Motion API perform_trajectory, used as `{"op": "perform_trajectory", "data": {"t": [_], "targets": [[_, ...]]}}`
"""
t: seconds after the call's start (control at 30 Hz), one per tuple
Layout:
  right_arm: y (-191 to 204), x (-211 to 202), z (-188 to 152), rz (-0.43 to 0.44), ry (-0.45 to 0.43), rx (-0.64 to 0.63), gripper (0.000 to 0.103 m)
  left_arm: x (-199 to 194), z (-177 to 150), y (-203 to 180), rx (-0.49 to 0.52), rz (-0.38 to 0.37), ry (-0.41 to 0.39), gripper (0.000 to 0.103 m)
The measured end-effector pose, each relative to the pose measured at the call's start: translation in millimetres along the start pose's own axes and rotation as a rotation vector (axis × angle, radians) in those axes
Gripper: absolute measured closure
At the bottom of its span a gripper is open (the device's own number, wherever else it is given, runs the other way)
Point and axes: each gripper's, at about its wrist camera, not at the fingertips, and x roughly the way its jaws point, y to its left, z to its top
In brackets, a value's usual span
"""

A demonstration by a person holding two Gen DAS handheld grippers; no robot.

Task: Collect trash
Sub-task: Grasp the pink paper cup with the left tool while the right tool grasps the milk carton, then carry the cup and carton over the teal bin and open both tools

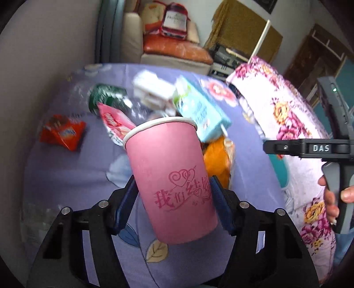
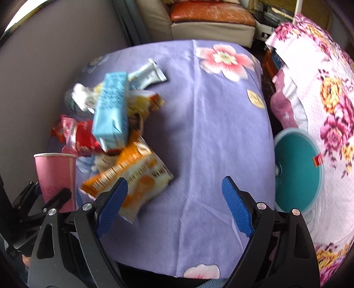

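A pink paper cup (image 1: 168, 172) with a white rim and red print hangs tilted above the lilac flowered tablecloth (image 1: 66, 177). My left gripper (image 1: 172, 183) is shut on it, one blue pad on each side of its lower half. The right wrist view shows the same cup (image 2: 55, 177) at the far left. A heap of trash lies behind it: a light blue carton (image 2: 111, 110), an orange snack wrapper (image 2: 132, 177), a red wrapper (image 2: 81, 137) and a silver wrapper (image 2: 148, 74). My right gripper (image 2: 174, 186) stands open over bare cloth, right of the heap.
A red-orange packet (image 1: 62, 131) lies alone at the left, near a grey wall. A teal round thing (image 2: 296, 168) sits past the table's right edge, beside a pink flowered cover (image 2: 327, 99). A sofa (image 2: 210, 13) stands behind the table. A hand (image 1: 331, 199) grips the right gripper's handle.
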Motion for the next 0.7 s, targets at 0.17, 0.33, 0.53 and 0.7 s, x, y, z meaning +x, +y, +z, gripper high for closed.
{"op": "perform_trajectory", "data": {"t": [0.17,0.33,0.53,0.7], "targets": [[29,8,37,0.054,-0.015,-0.048,0.020,-9,20,20,-0.043,-0.018,-0.035,0.037],[58,41,69,0.097,0.034,-0.102,0.025,-1,31,37,-0.059,-0.011,-0.028,0.037],[63,83,92,0.092,0.103,-0.098,0.034,18,36,53,-0.077,-0.018,0.002,0.039],[50,99,96,0.113,0.102,-0.064,0.053,37,39,58,-0.095,-0.021,0.038,0.041]]}}
